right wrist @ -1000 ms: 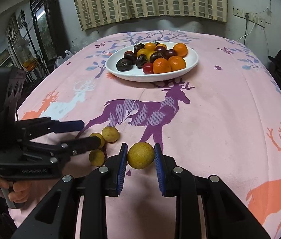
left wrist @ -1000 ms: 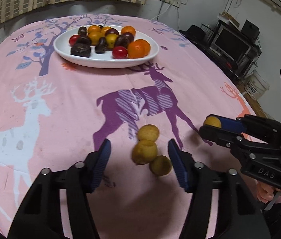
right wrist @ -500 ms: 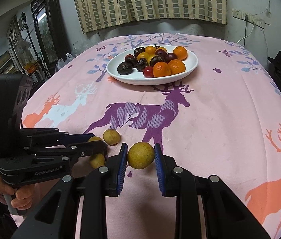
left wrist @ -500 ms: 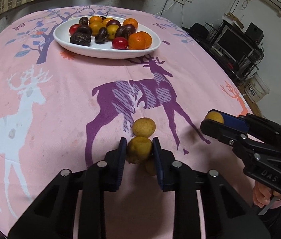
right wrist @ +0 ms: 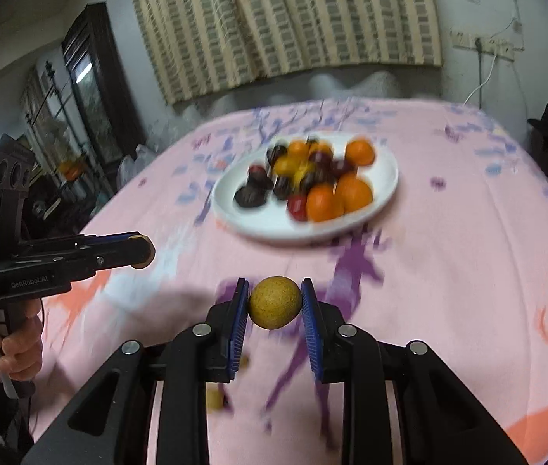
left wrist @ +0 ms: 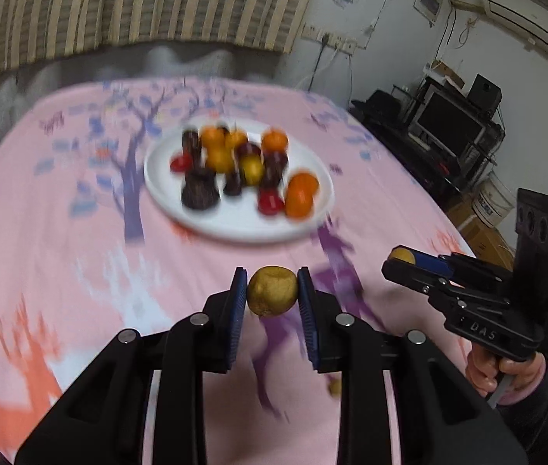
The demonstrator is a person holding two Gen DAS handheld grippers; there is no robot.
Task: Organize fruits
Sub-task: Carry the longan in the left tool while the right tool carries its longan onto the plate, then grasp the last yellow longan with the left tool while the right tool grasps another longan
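Observation:
My left gripper [left wrist: 272,295] is shut on a small yellow-brown fruit [left wrist: 272,297] and holds it above the pink tablecloth. My right gripper [right wrist: 274,303] is shut on another yellow-brown fruit [right wrist: 274,303], also lifted. Each gripper shows in the other view, the right one [left wrist: 401,257] at the right, the left one [right wrist: 144,252] at the left. Ahead stands a white plate [left wrist: 235,224] heaped with oranges, dark plums and red fruits; it also shows in the right wrist view [right wrist: 274,228]. A loose yellow fruit [right wrist: 213,399] lies on the cloth below my right gripper, and one [left wrist: 334,387] shows below my left.
The round table carries a pink cloth with deer and tree prints [left wrist: 60,232]. A desk with a monitor [left wrist: 448,124] stands to the right of the table, a dark cabinet [right wrist: 91,89] to the left. Striped curtains hang behind.
My left gripper closed on a fruit from the cluster and lifted it. Both grippers have risen and tilted toward the plate, each carrying its fruit; the view is blurred by motion.

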